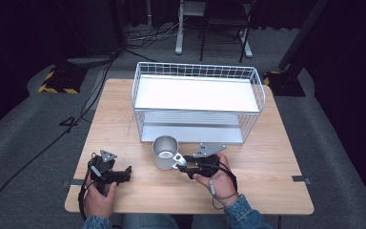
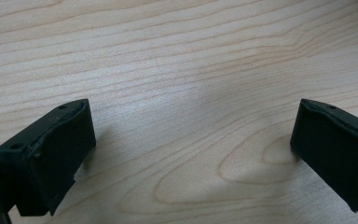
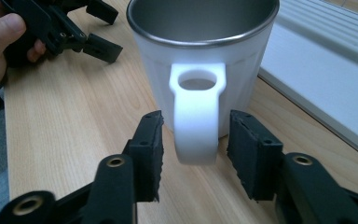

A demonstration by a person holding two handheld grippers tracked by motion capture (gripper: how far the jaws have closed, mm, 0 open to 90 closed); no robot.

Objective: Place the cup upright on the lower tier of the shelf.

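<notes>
Nearest me, I keep the left tool (image 1: pixel 124 174) parked low on the bench (image 1: pixel 267 186) at the near left, jaws wide apart with nothing but wood grain between them in the left gripper view, so it stays out of the way while the other hand works. To its right, I bring the right tool (image 3: pixel 195 140) up to the mug (image 1: pixel 165 151), which stands upright on the bench near the middle, just in front of the wire rack (image 1: pixel 198 102). The mug's handle (image 3: pixel 196 116) faces my right hand, which is why I approach from that side: the jaws straddle the handle, one on each side, with a sliver of gap left, so I judge they are not yet clamped. The right gripper view gives me that gap and the steel lining of the mug; the high view cannot resolve it, but shows instead the rack's two white shelves beyond the mug, and how far apart my hands sit.
</notes>
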